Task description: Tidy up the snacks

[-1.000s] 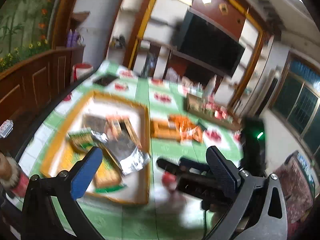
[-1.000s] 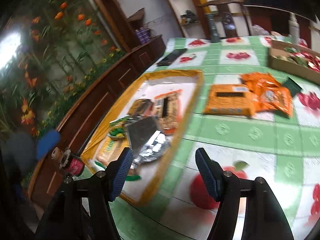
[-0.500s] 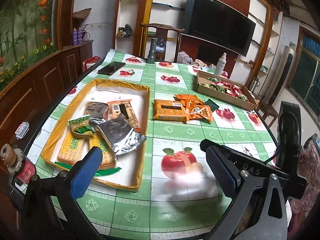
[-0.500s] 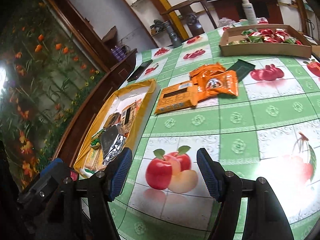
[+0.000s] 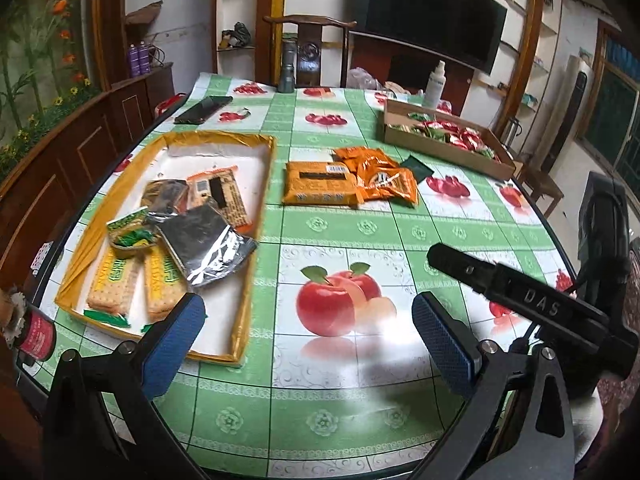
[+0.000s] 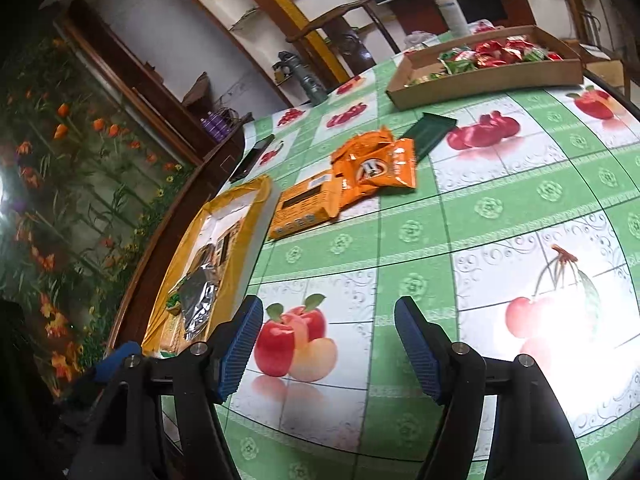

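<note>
Orange snack packets (image 5: 352,178) heaped flat on tablecloth, beside yellow tray (image 5: 256,216) of biscuits
</note>
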Available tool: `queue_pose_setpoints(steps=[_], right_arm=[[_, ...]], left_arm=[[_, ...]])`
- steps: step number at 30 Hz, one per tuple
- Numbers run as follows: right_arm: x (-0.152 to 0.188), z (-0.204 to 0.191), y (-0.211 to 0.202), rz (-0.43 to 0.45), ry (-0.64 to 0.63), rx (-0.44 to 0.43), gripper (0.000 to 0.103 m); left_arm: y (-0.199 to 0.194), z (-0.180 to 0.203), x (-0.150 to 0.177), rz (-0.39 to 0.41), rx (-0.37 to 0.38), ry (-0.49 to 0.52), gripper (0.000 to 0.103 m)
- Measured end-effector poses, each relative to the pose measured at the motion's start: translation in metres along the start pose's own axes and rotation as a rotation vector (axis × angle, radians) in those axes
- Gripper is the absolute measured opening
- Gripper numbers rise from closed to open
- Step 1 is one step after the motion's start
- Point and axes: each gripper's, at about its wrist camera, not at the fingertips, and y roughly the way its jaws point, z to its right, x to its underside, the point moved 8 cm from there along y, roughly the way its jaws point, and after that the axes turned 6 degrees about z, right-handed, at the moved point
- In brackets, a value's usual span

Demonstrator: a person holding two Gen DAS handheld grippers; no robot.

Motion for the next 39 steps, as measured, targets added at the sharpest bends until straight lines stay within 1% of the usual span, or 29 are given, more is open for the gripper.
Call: queue_pose_setpoints(steps=[2,7,10,13,16,20,24,28,30,31,34,37,39], right_arm=[[-0.002,0.004,-0.003,0.012,0.012,0.001,0.071],[-0.01,0.019,-0.005,0.039,0.047,0.014,0.072],[-0.011,0.026,-0.005,0.039,0.062,0.019,0.072],[-0.015,0.032,-0.006,0.039,0.065,0.032,0.072],[-0.024,0.036,-0.009,0.042,0.033,0.068,0.072],[-0.052,0.039,0.0,0.014,-0.059,0.133,0.072],[-0.08,0.036,0.025,-0.004,-0.169,0.195,0.072],[-0.098,0.027,0.072,-0.076,-0.247,0.222,0.072],[-0.106,0.018,0.09,-0.093,-0.285,0.235,0.072],[-0.109,0.015,0.097,-0.096,-0.298,0.239,0.072],[-0.124,0.001,0.128,-0.111,-0.335,0.269,0.07],[-0.141,-0.006,0.157,-0.117,-0.351,0.311,0.07],[-0.149,-0.009,0.18,-0.144,-0.381,0.345,0.07]], left_arm=[[0.003,0.003,0.002,-0.01,0.0,0.007,0.103],[0.018,0.009,0.011,-0.073,0.004,0.018,0.103],[0.022,0.015,0.016,-0.086,0.042,0.014,0.103],[0.029,0.024,0.021,-0.107,0.081,0.033,0.103],[0.037,0.034,0.028,-0.132,0.12,0.051,0.103],[0.046,0.041,0.034,-0.157,0.154,0.048,0.103],[0.05,0.04,0.038,-0.174,0.168,0.031,0.103],[0.057,0.036,0.043,-0.199,0.185,0.014,0.103],[0.061,0.035,0.047,-0.21,0.192,0.012,0.103],[0.062,0.035,0.047,-0.205,0.18,0.024,0.103],[0.062,0.038,0.049,-0.199,0.178,0.054,0.103],[0.064,0.039,0.052,-0.209,0.166,0.076,0.103],[0.065,0.041,0.054,-0.218,0.15,0.102,0.103]])
